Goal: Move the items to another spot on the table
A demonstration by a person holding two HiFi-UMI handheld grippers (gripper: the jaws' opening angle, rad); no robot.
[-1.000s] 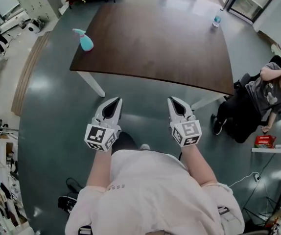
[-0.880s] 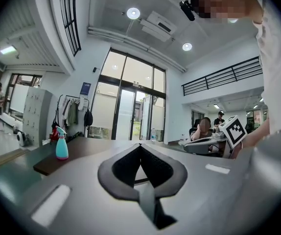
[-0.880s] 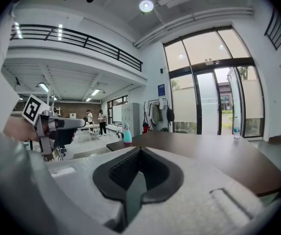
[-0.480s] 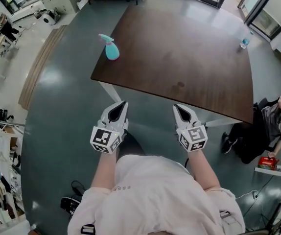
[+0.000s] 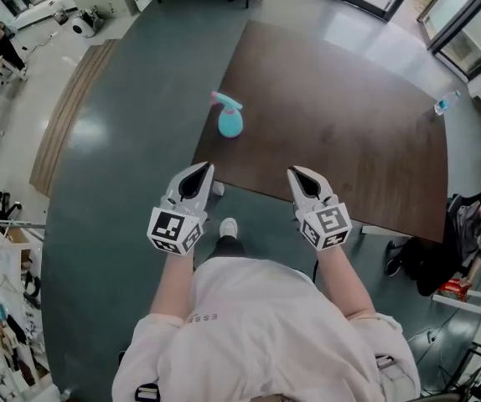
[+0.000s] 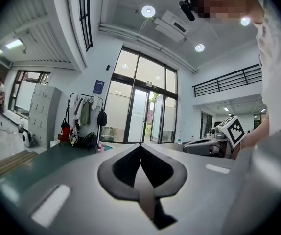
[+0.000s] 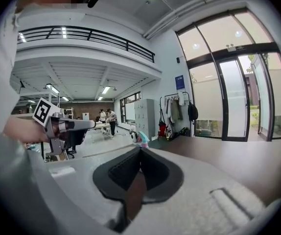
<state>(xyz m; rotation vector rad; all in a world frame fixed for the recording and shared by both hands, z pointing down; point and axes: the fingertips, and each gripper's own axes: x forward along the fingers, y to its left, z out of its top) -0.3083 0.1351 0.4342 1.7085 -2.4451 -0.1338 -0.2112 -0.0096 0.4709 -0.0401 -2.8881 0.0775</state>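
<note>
Turquoise spray bottle (image 5: 230,122) upright on dark table (image 5: 349,141), pink nozzle (image 5: 221,100) leftward

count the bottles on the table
2 on the dark brown table: a teal plastic spray bottle by its left edge, a small clear plastic bottle at its far right corner.

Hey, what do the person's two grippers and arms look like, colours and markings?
The left gripper and the right gripper match: pale grey shells tapering to black-lined jaws, each ending in a white cube with black square markers. The person wears a pale short-sleeved top.
</note>
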